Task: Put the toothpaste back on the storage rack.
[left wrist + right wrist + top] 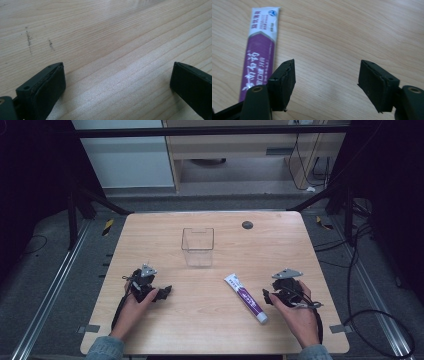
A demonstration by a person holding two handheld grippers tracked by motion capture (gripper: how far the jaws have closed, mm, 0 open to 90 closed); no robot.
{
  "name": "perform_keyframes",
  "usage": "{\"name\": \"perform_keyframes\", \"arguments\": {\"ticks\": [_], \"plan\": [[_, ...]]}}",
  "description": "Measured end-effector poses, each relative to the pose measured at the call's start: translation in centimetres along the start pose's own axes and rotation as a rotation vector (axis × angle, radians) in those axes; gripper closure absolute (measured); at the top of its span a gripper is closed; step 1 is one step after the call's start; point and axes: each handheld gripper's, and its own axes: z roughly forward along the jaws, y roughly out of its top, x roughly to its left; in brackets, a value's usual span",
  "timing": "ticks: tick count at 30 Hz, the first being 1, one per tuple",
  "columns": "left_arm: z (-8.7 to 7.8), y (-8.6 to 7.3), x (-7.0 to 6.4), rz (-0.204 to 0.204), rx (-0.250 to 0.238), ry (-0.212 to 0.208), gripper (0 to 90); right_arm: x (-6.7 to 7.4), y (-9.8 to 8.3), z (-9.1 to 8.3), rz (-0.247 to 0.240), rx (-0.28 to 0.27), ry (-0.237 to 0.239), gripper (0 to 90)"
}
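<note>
A purple and white toothpaste tube point(246, 298) lies flat on the wooden table point(210, 320), right of centre. A clear plastic box point(198, 246) stands upright behind the middle. My right gripper point(268, 297) is held just right of the tube, jaws apart with bare wood between them. In the right gripper view the tube point(260, 57) lies left of the left jaw, outside the gap of the right gripper point(327, 77). My left gripper point(162, 293) rests low at the left front, open. The left gripper view has the left gripper point(117, 80) over bare wood, wide apart.
A small dark round disc point(247, 224) sits near the table's back right. Metal frame bars and floor cables surround the table. Faint dark scuff marks point(28, 40) streak the wood ahead of the left jaws.
</note>
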Motion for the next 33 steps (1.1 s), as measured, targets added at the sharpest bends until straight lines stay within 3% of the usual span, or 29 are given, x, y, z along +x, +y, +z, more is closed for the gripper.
{"name": "perform_keyframes", "arguments": {"ticks": [5,8,12,17,18,21,25,30,33], "plan": [[0.0,0.0,0.0,-0.001,0.000,0.000,0.0,0.8,0.6,0.0,-0.037,0.019,0.027,32.2],[0.0,0.0,0.0,-0.001,0.000,0.000,0.0,0.9,0.9,0.0,-0.042,0.034,0.020,23.8],[0.0,0.0,0.0,-0.001,0.000,0.000,0.0,1.3,1.3,-0.1,-0.033,0.046,0.026,19.1],[0.0,0.0,0.0,-0.001,0.000,0.000,0.0,1.5,1.5,-0.1,-0.018,0.066,0.066,24.9],[0.0,0.0,0.0,-0.001,0.000,0.000,0.0,1.5,1.6,0.1,-0.011,0.076,0.086,31.3],[0.0,0.0,0.0,-0.001,0.000,0.000,0.0,1.8,1.7,0.4,-0.021,0.098,0.107,36.9],[0.0,0.0,0.0,-0.001,0.000,0.000,0.0,2.5,1.9,0.7,-0.051,0.117,0.123,37.6],[0.0,0.0,0.0,-0.001,0.000,0.000,0.0,3.2,2.4,1.1,-0.087,0.100,0.119,37.4],[0.0,0.0,0.0,-0.001,0.000,0.000,0.0,3.5,2.8,1.2,-0.088,0.101,0.117,30.8]]}}
